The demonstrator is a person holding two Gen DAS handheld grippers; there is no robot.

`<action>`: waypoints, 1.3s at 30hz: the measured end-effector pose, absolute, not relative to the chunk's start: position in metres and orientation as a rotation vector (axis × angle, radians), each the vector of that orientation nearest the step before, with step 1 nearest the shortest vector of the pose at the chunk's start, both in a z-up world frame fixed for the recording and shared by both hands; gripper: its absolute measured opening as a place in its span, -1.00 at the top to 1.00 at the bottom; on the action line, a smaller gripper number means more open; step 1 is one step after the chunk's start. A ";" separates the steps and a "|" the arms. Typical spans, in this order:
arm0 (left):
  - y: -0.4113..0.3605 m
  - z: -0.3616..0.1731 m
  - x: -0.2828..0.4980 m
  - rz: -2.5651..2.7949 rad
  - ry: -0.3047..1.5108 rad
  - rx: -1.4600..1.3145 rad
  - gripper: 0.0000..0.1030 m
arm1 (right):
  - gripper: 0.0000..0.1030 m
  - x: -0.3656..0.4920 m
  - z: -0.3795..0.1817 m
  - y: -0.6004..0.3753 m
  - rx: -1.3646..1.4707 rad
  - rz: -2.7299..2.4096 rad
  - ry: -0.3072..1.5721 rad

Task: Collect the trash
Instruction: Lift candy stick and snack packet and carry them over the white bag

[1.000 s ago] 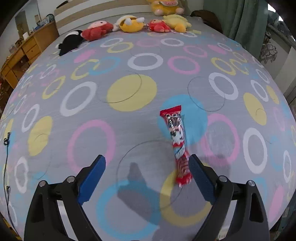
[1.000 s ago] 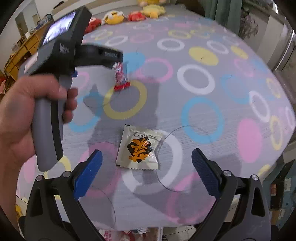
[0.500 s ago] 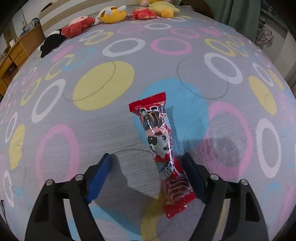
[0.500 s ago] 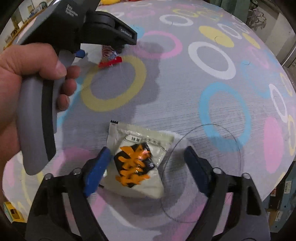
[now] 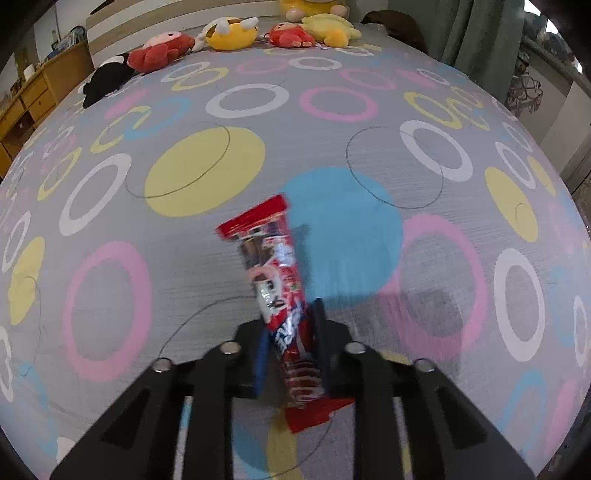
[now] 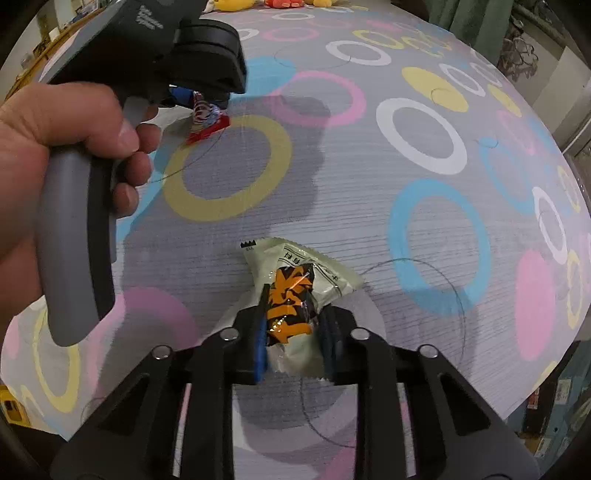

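The left gripper (image 5: 290, 334) points steeply down at the bedspread (image 5: 332, 110), a grey cover printed with pink, white, blue and yellow rings and discs. Its jaws have just been closing, and the blue pads now pinch the red snack wrapper (image 5: 275, 273) near its lower end. Most of the wrapper stretches away ahead of the fingertips, tilted a little left, and a short red tail sticks out behind the pads, toward the camera. The right gripper (image 6: 293, 325) is aimed down in the same way, and its jaws have likewise just been closing; the pads press on the pale packet with the orange and black print (image 6: 295, 284), which is creased between them. The packet's upper edge and corners fan out just beyond the fingertips, and a bit of its lower edge shows behind them. In the right wrist view, up and to the left of that gripper, a hand (image 6: 55, 147) wraps the grey handle of the other gripper, with the red wrapper's tail showing below its body. Far ahead of the left gripper, stuffed toys (image 5: 229, 33) line the far edge of the bedspread.
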State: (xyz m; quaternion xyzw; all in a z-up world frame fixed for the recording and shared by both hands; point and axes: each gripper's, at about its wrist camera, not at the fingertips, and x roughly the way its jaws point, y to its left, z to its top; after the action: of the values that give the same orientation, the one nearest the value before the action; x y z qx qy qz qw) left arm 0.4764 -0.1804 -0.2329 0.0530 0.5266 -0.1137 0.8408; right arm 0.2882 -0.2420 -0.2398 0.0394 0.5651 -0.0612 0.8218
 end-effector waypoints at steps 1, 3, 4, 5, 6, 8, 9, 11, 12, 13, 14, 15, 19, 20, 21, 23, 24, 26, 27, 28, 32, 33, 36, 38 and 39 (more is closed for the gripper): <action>-0.178 -0.232 0.476 -0.243 1.118 0.101 0.71 | 0.64 0.288 -0.239 -0.242 0.079 -0.126 1.202; -0.175 -0.231 0.474 -0.245 1.126 0.094 0.73 | 0.67 0.288 -0.241 -0.243 0.080 -0.116 1.199; -0.174 -0.229 0.473 -0.245 1.128 0.097 0.73 | 0.69 0.287 -0.240 -0.243 0.080 -0.114 1.199; -0.173 -0.228 0.472 -0.243 1.129 0.102 0.74 | 0.70 0.286 -0.239 -0.242 0.084 -0.111 1.196; -0.171 -0.227 0.470 -0.239 1.129 0.106 0.74 | 0.71 0.285 -0.237 -0.243 0.090 -0.105 1.191; -0.167 -0.223 0.467 -0.237 1.127 0.098 0.74 | 0.72 0.282 -0.233 -0.242 0.090 -0.097 1.188; -0.165 -0.221 0.465 -0.234 1.126 0.095 0.74 | 0.73 0.280 -0.231 -0.240 0.088 -0.093 1.185; -0.161 -0.216 0.461 -0.230 1.122 0.091 0.74 | 0.75 0.276 -0.227 -0.239 0.085 -0.086 1.185; -0.158 -0.213 0.459 -0.228 1.120 0.088 0.74 | 0.75 0.276 -0.226 -0.239 0.086 -0.085 1.183; -0.155 -0.209 0.457 -0.226 1.117 0.089 0.74 | 0.75 0.277 -0.226 -0.238 0.088 -0.082 1.181; -0.153 -0.206 0.455 -0.226 1.116 0.089 0.74 | 0.75 0.274 -0.223 -0.238 0.092 -0.079 1.177; -0.151 -0.203 0.453 -0.227 1.114 0.090 0.74 | 0.75 0.274 -0.222 -0.242 0.093 -0.078 1.174; -0.141 -0.187 0.445 -0.215 1.101 0.084 0.74 | 0.76 0.273 -0.213 -0.248 0.094 -0.068 1.158; -0.139 -0.183 0.442 -0.214 1.097 0.081 0.74 | 0.76 0.271 -0.208 -0.248 0.094 -0.062 1.150; -0.137 -0.178 0.439 -0.214 1.092 0.080 0.74 | 0.76 0.269 -0.202 -0.248 0.095 -0.059 1.145; -0.132 -0.170 0.434 -0.213 1.083 0.078 0.74 | 0.76 0.265 -0.194 -0.249 0.094 -0.054 1.131; -0.131 -0.166 0.432 -0.211 1.080 0.080 0.74 | 0.76 0.264 -0.188 -0.248 0.098 -0.049 1.125; -0.127 -0.158 0.426 -0.199 1.072 0.079 0.74 | 0.76 0.261 -0.178 -0.247 0.095 -0.041 1.113; -0.125 -0.153 0.423 -0.197 1.067 0.075 0.74 | 0.76 0.259 -0.173 -0.246 0.093 -0.035 1.106; -0.123 -0.149 0.420 -0.196 1.065 0.071 0.74 | 0.76 0.258 -0.167 -0.245 0.095 -0.030 1.100; -0.116 -0.130 0.404 -0.194 1.046 0.071 0.74 | 0.76 0.246 -0.148 -0.244 0.097 -0.010 1.081; -0.114 -0.126 0.400 -0.194 1.044 0.070 0.74 | 0.76 0.245 -0.143 -0.244 0.094 -0.007 1.074; -0.106 -0.112 0.387 -0.193 1.034 0.068 0.74 | 0.76 0.239 -0.127 -0.245 0.098 0.010 1.055; -0.101 -0.101 0.377 -0.192 1.023 0.064 0.74 | 0.76 0.233 -0.115 -0.244 0.098 0.022 1.037; -0.099 -0.097 0.373 -0.191 1.019 0.062 0.74 | 0.76 0.230 -0.110 -0.245 0.098 0.027 1.030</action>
State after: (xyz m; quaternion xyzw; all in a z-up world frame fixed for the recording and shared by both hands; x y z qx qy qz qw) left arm 0.3728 -0.0992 -0.0966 0.0295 0.4870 -0.0912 0.8681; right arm 0.2301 -0.2445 -0.1100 0.0467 0.4925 0.0130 0.8689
